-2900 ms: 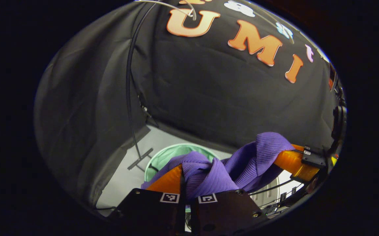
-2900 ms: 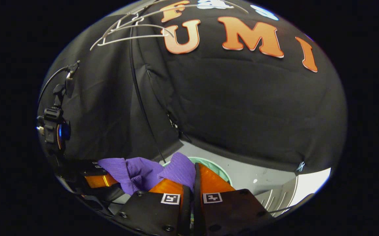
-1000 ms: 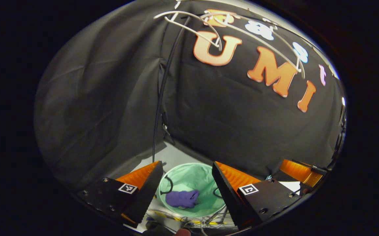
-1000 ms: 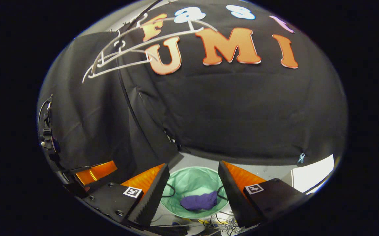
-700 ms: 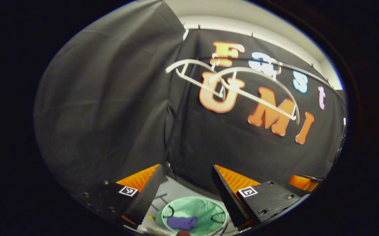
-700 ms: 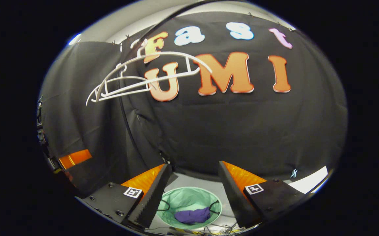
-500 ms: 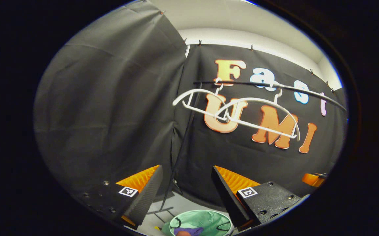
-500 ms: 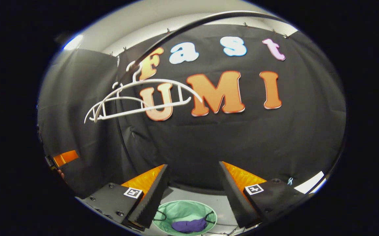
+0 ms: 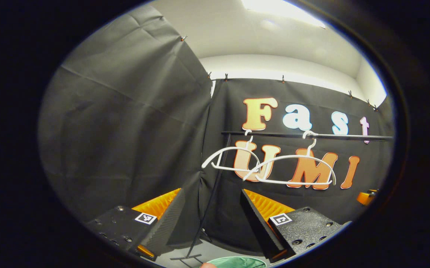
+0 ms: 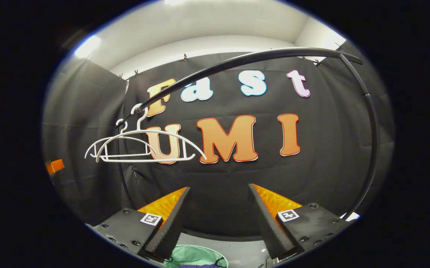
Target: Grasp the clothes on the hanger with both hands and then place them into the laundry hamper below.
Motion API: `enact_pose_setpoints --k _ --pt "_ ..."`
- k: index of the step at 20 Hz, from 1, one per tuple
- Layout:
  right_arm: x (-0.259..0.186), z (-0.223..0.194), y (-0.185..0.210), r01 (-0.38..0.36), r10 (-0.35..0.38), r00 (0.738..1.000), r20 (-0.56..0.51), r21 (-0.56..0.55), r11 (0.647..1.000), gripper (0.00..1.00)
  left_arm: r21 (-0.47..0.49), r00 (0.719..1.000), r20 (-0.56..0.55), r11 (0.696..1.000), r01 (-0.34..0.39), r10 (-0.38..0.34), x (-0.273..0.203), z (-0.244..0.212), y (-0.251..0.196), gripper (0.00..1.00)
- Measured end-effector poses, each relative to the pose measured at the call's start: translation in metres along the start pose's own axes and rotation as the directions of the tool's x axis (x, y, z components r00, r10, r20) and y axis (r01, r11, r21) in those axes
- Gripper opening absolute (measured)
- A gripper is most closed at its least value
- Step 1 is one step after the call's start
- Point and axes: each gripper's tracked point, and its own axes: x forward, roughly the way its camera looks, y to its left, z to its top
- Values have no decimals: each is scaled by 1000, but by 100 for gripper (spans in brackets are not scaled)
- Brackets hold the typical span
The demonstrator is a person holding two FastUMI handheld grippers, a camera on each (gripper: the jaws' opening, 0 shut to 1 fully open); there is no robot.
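Both hand-held grippers, left (image 9: pixel 207 217) and right (image 10: pixel 217 219), now rise open and empty toward bare hangers (image 9: pixel 270 167). The clothes lie dropped in the hamper (image 10: pixel 194 260) below; the task looks done.

both views face booth wall, tilted upward; share 2 hangers (image 9: pixel 270 169) (image 10: pixel 140 147), rail (image 9: pixel 311 136) (image 10: pixel 237 61).

You see two smooth white plastic hangers (image 9: pixel 274 167) on a matt black metal rail (image 10: pixel 244 59); the green laundry hamper (image 10: pixel 192 258) looks like thin cloth.

Right tool (image 10: pixel 215 212) gapes wide below bare hangers (image 10: pixel 140 149) on rail (image 10: pixel 244 59).
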Motion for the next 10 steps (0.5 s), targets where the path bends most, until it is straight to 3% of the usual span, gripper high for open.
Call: enact_pose_setpoints --k 2,4,6,10 --pt "-1 5 -4 8 -9 1000 22 14 1000 89 -9 1000 14 1000 7 -7 5 2 -7 92" --pt "-2 6 -5 10 -10 1000 30 18 1000 89 -15 1000 19 1000 10 -10 3 4 -8 99" --pt "-3 8 -8 14 -14 999 31 17 1000 89 -14 1000 19 1000 10 -10 3 4 -9 92" --pt "-3 8 -9 13 -14 999 32 25 1000 89 -17 1000 14 1000 20 -20 5 3 -11 97"
